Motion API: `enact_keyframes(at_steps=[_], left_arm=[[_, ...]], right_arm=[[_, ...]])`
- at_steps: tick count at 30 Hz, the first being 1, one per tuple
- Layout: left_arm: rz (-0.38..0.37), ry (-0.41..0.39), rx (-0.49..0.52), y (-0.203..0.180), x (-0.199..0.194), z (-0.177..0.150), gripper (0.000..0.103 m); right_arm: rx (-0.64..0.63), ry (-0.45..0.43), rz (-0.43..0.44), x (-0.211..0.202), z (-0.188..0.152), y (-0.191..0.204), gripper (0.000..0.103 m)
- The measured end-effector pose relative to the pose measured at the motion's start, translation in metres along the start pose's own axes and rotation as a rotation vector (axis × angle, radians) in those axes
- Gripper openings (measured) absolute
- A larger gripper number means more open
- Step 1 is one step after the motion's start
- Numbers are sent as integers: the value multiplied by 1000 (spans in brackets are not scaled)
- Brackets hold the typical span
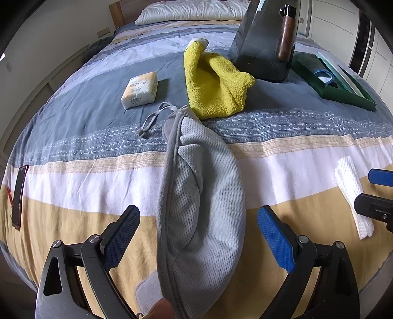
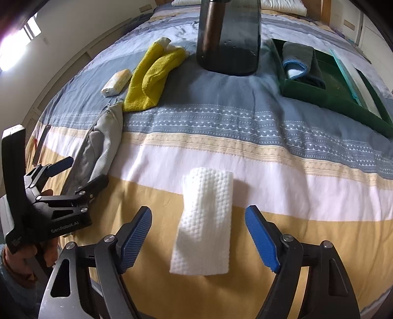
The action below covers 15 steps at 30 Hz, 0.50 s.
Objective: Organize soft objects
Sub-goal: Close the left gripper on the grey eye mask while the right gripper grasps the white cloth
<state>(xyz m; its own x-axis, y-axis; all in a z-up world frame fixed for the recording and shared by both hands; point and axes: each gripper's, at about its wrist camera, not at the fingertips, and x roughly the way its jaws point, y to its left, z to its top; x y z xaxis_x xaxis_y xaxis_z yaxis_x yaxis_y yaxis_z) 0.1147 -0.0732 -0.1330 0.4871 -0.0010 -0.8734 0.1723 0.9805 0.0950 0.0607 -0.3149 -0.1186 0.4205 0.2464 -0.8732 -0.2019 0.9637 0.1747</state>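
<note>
A grey mesh drawstring pouch point(image 1: 203, 201) lies lengthwise on the bed between the open fingers of my left gripper point(image 1: 199, 230); it also shows in the right wrist view point(image 2: 103, 144). A folded white textured cloth point(image 2: 206, 220) lies between the open fingers of my right gripper point(image 2: 199, 235); it also shows in the left wrist view point(image 1: 353, 196). A yellow towel point(image 1: 213, 83) lies further up the bed and shows in the right wrist view point(image 2: 149, 78) too. A green tray point(image 2: 326, 81) at the far right holds a folded grey and blue cloth point(image 2: 299, 61).
A white and yellow tissue pack point(image 1: 140, 90) lies left of the yellow towel. A dark upright stand with a brown handle point(image 1: 267, 39) is on the bed behind the towel. A dark phone point(image 1: 19, 196) lies at the bed's left edge. Pillows point(image 1: 186, 12) are at the head.
</note>
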Motion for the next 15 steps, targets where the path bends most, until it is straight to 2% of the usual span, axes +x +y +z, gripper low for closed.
enact_keyframes(at_steps=[11, 15], left_arm=[[8, 17, -5, 3, 8, -1, 94], [9, 15, -7, 4, 9, 0, 94]], right_arm=[[-12, 8, -11, 7, 2, 1, 78], [-5, 23, -7, 12, -3, 0, 74]])
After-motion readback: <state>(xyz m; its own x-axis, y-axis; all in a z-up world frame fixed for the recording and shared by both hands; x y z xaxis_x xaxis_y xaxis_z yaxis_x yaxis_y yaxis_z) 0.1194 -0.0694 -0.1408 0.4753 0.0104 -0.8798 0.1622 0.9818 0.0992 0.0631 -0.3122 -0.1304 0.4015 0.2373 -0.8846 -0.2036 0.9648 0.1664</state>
